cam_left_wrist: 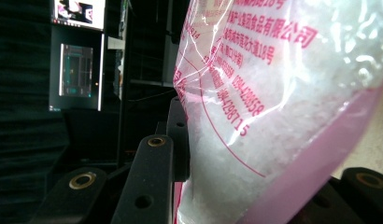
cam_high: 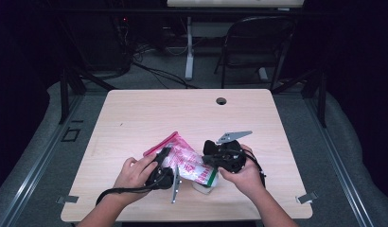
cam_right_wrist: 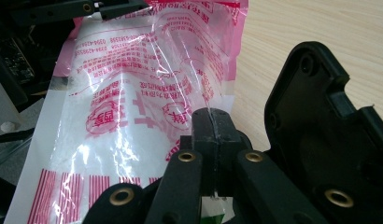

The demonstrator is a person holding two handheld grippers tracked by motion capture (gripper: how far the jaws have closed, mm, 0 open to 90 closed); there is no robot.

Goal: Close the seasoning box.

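A clear plastic bag [cam_high: 185, 160] with pink print and a pink zip edge is held between both grippers, low over the near middle of the wooden surface [cam_high: 149, 109]. White granular filling is seen through the film in the left gripper view. The left gripper [cam_high: 163, 171] is clamped on the bag at its pink edge: in its own view the film [cam_left_wrist: 273, 116] is pinched between the jaws. The right gripper [cam_high: 219, 156] is shut on a fold of the film at the opposite end; in the right gripper view the jaws are pressed together with the plastic [cam_right_wrist: 133, 102] caught in the seam.

The step is judged to be holding the bag taut for opening or straightening. A firm pinch on the film alone, not the filling, would be needed, with both ends pulled apart evenly so nothing tears or spills. The bag should be kept low over the surface.

Whether the zip edge is sealed or open cannot be told. A white-and-green item [cam_high: 207, 182] under the bag's near end is mostly covered, and its identity is unclear. The print is too small to read from above.
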